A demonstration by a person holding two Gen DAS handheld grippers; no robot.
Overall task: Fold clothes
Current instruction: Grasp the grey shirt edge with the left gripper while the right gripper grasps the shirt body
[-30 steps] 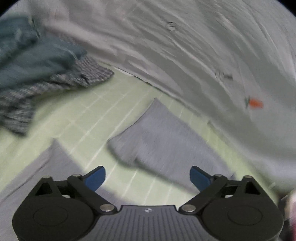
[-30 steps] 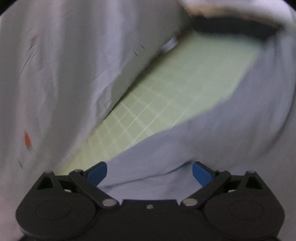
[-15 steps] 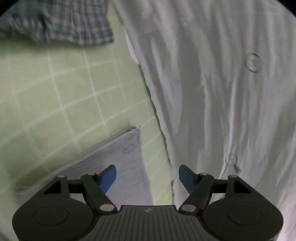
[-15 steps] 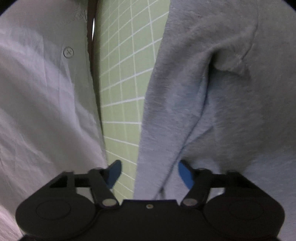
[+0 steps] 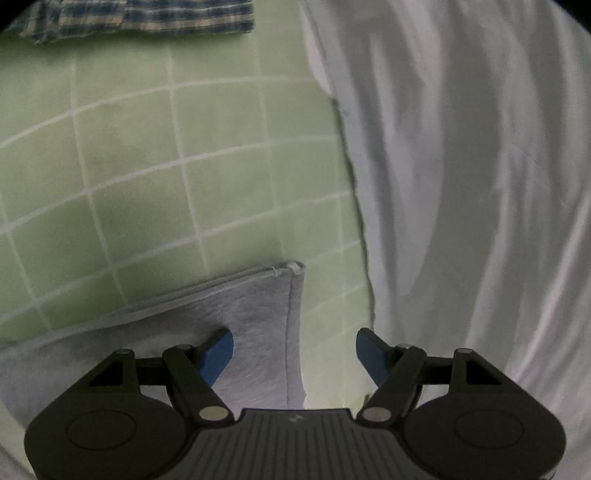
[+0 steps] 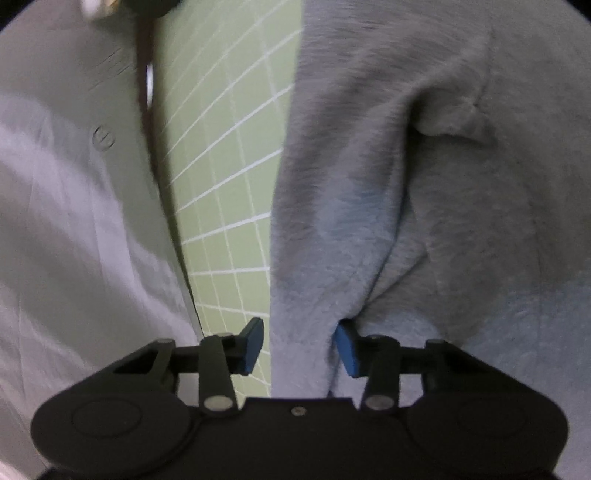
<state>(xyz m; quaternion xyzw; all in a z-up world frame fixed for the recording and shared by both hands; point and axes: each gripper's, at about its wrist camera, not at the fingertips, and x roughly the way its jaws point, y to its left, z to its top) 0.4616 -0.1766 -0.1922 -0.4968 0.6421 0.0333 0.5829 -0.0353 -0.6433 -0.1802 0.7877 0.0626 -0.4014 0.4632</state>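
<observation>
A grey fleece garment (image 6: 424, 192) lies on the green grid mat (image 6: 229, 177). Its hemmed corner (image 5: 258, 310) shows in the left wrist view. My left gripper (image 5: 294, 354) is open, low over that corner, with the hem edge between its blue fingers (image 5: 218, 350). My right gripper (image 6: 300, 345) is open, its jaws partly narrowed around the garment's left edge fold, its blue fingers (image 6: 347, 349) not pressing it. A white buttoned shirt (image 5: 461, 184) lies beside the garment; it also shows in the right wrist view (image 6: 74, 221).
A blue plaid garment (image 5: 140, 16) lies at the far edge of the mat (image 5: 166, 147). A strip of bare mat separates the white shirt from the grey garment.
Both grippers have dropped close to the grey garment. The left now straddles its hemmed corner. The right jaws have narrowed around the garment's edge.
</observation>
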